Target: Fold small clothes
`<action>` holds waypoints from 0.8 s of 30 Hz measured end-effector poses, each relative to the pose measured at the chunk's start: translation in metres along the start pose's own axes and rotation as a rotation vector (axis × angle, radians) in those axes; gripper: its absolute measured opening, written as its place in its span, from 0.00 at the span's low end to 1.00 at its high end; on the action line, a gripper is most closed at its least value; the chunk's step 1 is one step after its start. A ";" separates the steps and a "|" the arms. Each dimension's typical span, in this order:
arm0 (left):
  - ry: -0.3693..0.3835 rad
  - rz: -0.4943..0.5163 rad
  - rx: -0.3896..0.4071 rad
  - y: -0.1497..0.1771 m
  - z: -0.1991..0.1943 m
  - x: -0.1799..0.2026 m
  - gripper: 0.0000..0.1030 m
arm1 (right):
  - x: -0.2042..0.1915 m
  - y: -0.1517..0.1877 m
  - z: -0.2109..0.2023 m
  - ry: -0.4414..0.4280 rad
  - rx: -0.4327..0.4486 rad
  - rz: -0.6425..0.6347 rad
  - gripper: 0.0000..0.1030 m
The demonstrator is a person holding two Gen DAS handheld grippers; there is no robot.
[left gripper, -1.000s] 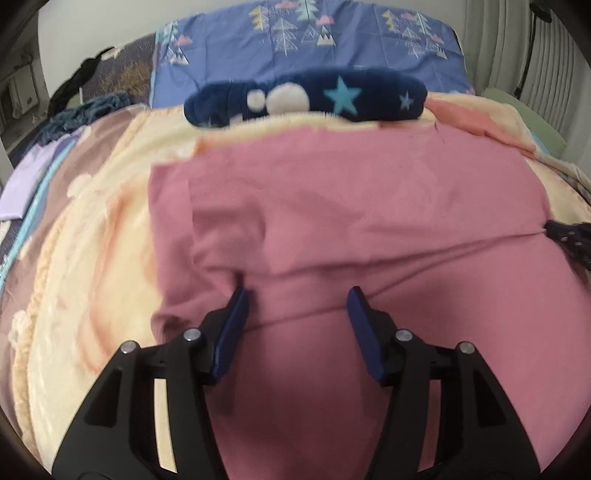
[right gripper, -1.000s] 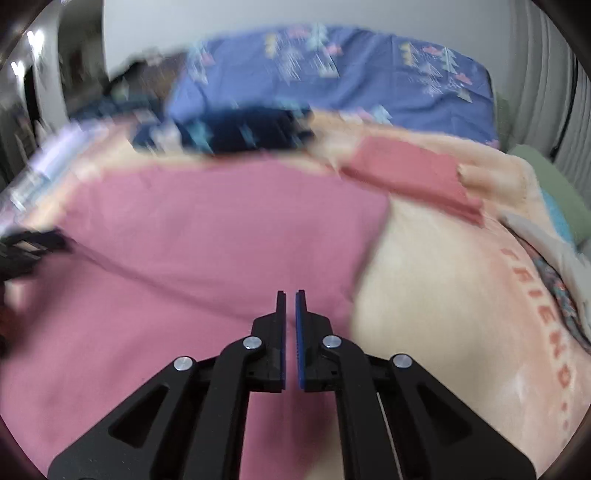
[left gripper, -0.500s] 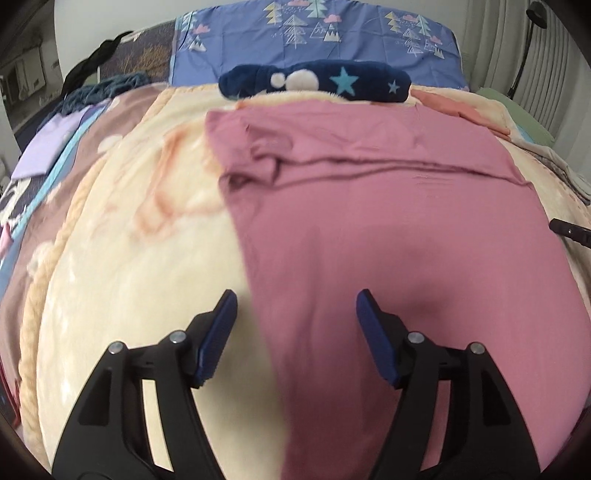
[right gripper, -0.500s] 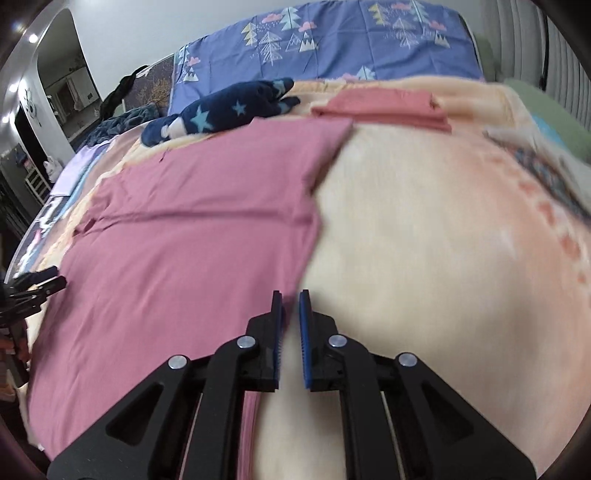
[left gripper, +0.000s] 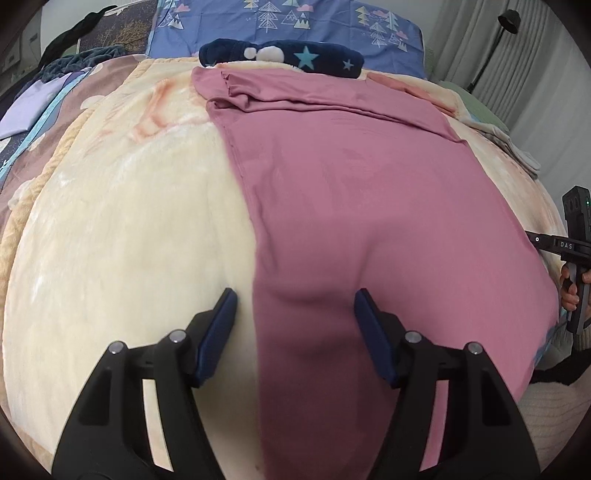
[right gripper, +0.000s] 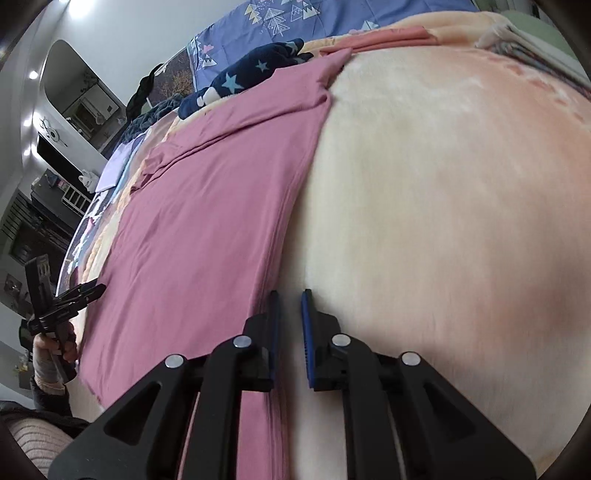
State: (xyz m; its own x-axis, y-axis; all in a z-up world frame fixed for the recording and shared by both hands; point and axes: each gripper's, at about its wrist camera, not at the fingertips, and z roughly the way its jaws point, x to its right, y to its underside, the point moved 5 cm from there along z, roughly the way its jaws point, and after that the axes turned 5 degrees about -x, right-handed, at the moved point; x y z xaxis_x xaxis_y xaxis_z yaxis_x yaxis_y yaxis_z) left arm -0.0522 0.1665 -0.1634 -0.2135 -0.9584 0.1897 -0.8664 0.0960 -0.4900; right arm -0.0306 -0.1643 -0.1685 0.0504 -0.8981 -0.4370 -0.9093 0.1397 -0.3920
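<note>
A pink garment (left gripper: 351, 177) lies spread flat on a cream blanket (left gripper: 129, 221), its far end folded over in a band. My left gripper (left gripper: 295, 293) hangs over the garment's near left edge. Its jaws stand wide and are closing; the edge lies below and between them, and the pads are not touching it. In the right wrist view the pink garment (right gripper: 207, 221) runs up the left. My right gripper (right gripper: 289, 293) sits at its near right edge with the jaws opening. The narrow gap shows only blanket (right gripper: 443, 184), and the cloth edge lies beside the left finger.
A navy star-print garment (left gripper: 280, 55) lies past the far end of the pink one, in front of a blue tree-print pillow (left gripper: 295, 18). A folded salmon piece (right gripper: 384, 37) rests at the back right. A lilac cloth (left gripper: 26, 107) lies far left. A hand (left gripper: 569, 291) shows at the right edge.
Both grippers drew back along the garment, the left to its left edge and the right to its right edge. The right jaws, shut before, now show a small gap.
</note>
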 end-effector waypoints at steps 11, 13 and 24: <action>0.045 0.028 0.011 0.038 -0.030 0.006 0.37 | -0.007 0.049 -0.053 -0.128 0.034 0.038 0.45; 0.039 0.028 0.005 0.043 -0.032 0.004 0.37 | -0.011 0.054 -0.048 -0.110 0.007 0.014 0.48; 0.086 -0.004 -0.004 0.063 -0.035 -0.008 0.38 | -0.019 0.073 -0.045 -0.098 -0.052 -0.087 0.47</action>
State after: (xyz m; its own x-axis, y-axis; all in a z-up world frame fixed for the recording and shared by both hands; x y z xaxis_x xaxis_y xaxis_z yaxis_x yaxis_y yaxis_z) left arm -0.1206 0.1893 -0.1662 -0.2473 -0.9322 0.2641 -0.8694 0.0931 -0.4853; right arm -0.1167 -0.1553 -0.1526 0.1682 -0.8604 -0.4810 -0.9198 0.0385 -0.3904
